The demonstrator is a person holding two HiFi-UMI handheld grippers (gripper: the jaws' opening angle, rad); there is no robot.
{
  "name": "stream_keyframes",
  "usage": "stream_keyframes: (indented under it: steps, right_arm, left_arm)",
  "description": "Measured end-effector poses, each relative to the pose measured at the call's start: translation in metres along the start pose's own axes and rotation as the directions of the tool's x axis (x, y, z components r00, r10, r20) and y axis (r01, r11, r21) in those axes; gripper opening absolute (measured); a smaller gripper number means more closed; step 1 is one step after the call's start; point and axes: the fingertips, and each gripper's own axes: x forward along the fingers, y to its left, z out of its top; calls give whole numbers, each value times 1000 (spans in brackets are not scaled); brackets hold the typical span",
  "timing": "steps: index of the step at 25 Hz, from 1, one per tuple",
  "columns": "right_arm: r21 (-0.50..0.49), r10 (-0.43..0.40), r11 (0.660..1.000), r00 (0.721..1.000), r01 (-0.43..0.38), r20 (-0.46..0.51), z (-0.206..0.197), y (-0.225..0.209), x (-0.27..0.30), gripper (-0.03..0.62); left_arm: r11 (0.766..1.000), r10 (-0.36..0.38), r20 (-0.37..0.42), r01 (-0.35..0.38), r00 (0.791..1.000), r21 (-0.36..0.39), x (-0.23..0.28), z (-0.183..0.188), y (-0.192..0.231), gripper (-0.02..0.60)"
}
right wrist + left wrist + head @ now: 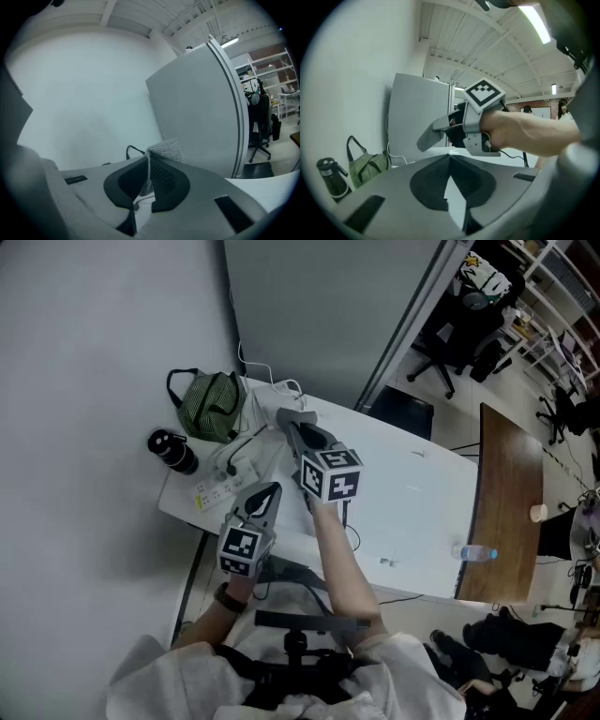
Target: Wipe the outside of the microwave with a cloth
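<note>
No microwave shows in any view. My right gripper [287, 420] [147, 158] is shut on a small grey cloth [167, 149], whose corner sticks up past the jaw tips. It hovers over the back of the white table [412, 493], close to a grey partition panel [197, 108]. The left gripper view shows the same cloth [425, 139] hanging from the right gripper [440, 127]. My left gripper [267, 491] [450, 157] sits lower and nearer me, over the table's front left; its jaws meet at the tips with nothing between them.
A green striped bag [211, 404] and a black bottle [172, 450] stand at the table's left end, with a power strip [220, 491] and white cables [272, 381] beside them. A water bottle [476, 553] lies at the right edge. A brown table [511, 484] stands further right.
</note>
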Motion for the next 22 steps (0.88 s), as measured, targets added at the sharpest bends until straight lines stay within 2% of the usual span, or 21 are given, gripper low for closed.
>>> stream_keyframes:
  steps: [3, 5, 10, 13, 15, 17, 20, 22]
  right_arm:
    - [-36, -65, 997, 995, 62, -74, -10, -29, 25, 15]
    - [-57, -131, 990, 985, 126, -113, -20, -53, 22, 15]
    - [-71, -312, 950, 940, 304, -136, -33, -126, -29, 15]
    - [-69, -432, 902, 895, 427, -110, -40, -179, -84, 15]
    - [-80, -528, 849, 845, 523, -88, -43, -218, -132, 15]
    - [-98, -624, 781, 776, 616, -90, -50, -256, -187, 15]
    - [-115, -762, 648, 639, 753, -105, -63, -307, -276, 15]
    - [-111, -830, 557, 549, 823, -100, -68, -326, -329, 15]
  left_arm:
    - [999, -21, 34, 20, 999, 25, 12, 19, 14, 34]
    - [998, -49, 49, 47, 998, 39, 15, 28, 15, 34]
    - [991, -120, 49, 117, 992, 62, 29, 33, 15, 34]
    - [984, -159, 41, 155, 986, 85, 41, 33, 9, 34]
    - [981, -175, 17, 172, 984, 93, 48, 32, 5, 34]
    - [979, -184, 1, 183, 983, 89, 52, 30, 3, 34]
    - [979, -184, -11, 184, 983, 81, 54, 26, 9, 34]
    - [983, -170, -15, 170, 985, 72, 55, 24, 17, 34]
